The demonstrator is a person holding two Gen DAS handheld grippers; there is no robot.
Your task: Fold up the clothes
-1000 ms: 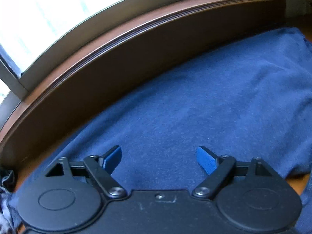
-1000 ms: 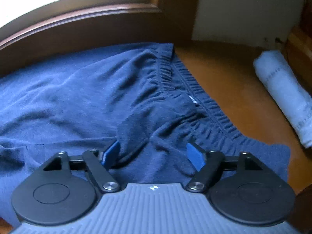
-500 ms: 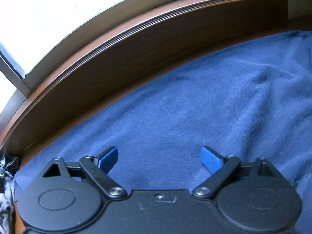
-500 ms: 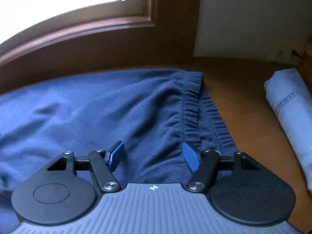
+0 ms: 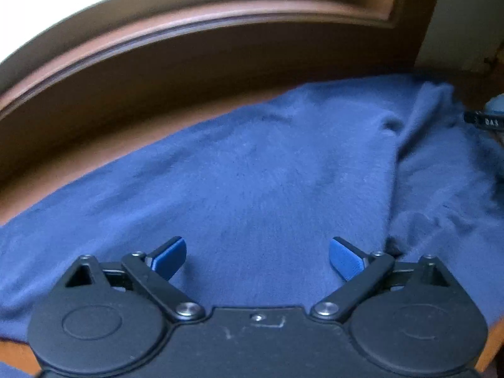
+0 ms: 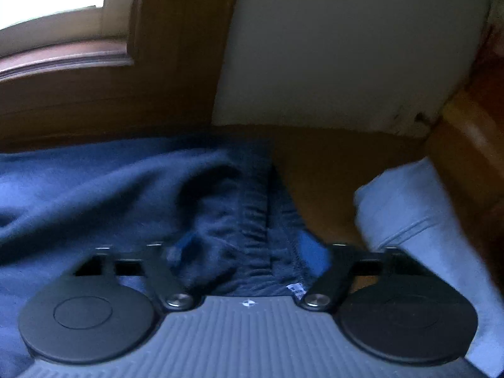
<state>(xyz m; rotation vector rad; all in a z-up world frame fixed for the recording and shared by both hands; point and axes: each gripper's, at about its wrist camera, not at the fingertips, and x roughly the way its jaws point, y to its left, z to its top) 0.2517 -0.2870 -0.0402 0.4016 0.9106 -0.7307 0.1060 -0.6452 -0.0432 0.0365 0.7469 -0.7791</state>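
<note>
Navy sweatpants [image 5: 283, 182] lie spread across wooden surface [image 5: 132, 145], far edge running close along dark wood window frame [image 5: 189, 41]. Fabric mostly flat in left wrist view, w/ a raised fold toward the right side.

Left gripper [image 5: 256, 260] sits low over the cloth, blue-padded fingers [image 5: 171, 256] spread wide apart, nothing between them but flat fabric below; can't tell if pads touch it.

Right wrist view is motion-blurred. Elastic waistband [image 6: 255, 217] of the pants bunches up right in front of right gripper [image 6: 249, 252]. Its fingers [image 6: 312, 252] are apart, w/ gathered waistband fabric sitting between them; left pad mostly hidden by cloth, right pad shows just beside the waistband edge. Not clamped on it as far as the view shows. Small white tag [image 6: 296, 288] peeks out at the waistband near the gripper body.

Rolled light-blue towel [image 6: 419, 220] lies on the surface just right of the right gripper, apart from the pants. Cream wall [image 6: 346, 47] behind, beside the window frame.
</note>
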